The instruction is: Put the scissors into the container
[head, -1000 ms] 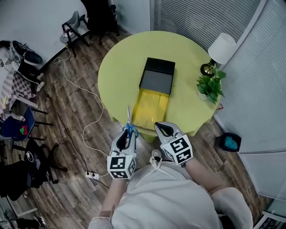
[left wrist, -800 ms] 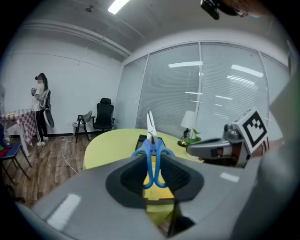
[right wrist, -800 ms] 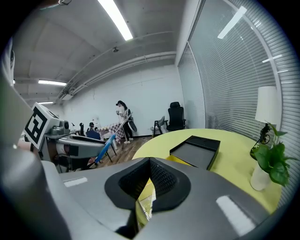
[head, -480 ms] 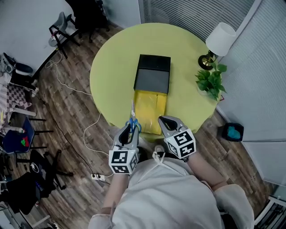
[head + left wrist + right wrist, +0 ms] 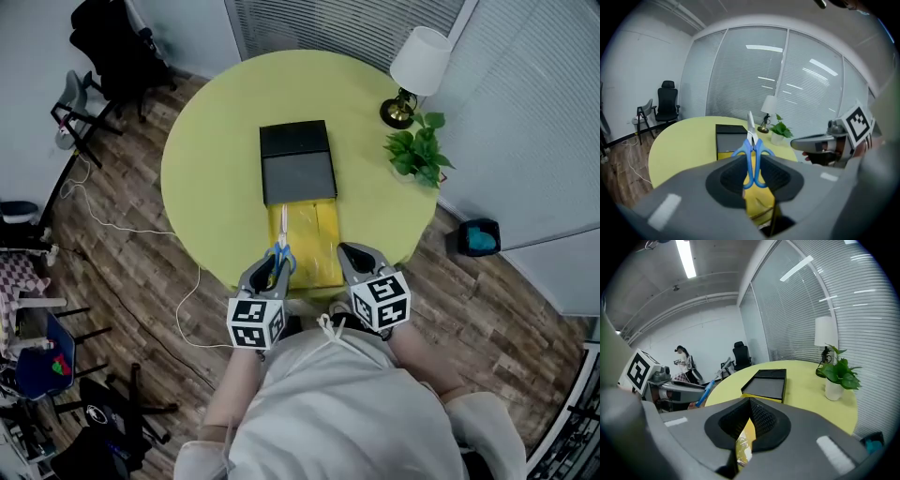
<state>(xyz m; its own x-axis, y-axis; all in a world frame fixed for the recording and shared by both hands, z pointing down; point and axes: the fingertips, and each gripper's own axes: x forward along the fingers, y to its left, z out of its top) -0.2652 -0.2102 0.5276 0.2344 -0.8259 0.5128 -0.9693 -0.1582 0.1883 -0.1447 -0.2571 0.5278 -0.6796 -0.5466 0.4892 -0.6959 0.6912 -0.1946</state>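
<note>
Blue-handled scissors (image 5: 280,255) stand between the jaws of my left gripper (image 5: 271,269), which is shut on the handles (image 5: 753,157); the blades point forward toward the table. The container is a black box (image 5: 296,163) with a yellow open tray (image 5: 306,234) sticking out toward me on the round yellow-green table (image 5: 211,159). The scissors hover over the tray's near left corner. My right gripper (image 5: 351,255) is shut with nothing in it, beside the tray's near right corner. In the right gripper view the black box (image 5: 766,384) lies ahead, and the left gripper (image 5: 677,391) shows at the left.
A white lamp (image 5: 418,66) and a potted plant (image 5: 416,155) stand at the table's right edge. Chairs (image 5: 103,42) and a white cable (image 5: 178,295) are on the wooden floor at the left. A blue-lined bin (image 5: 478,236) sits at the right.
Both grippers have come forward to the table's near edge, and the scissors now hang over the yellow tray's near end. The head view has shifted, so the table sits lower in frame.
</note>
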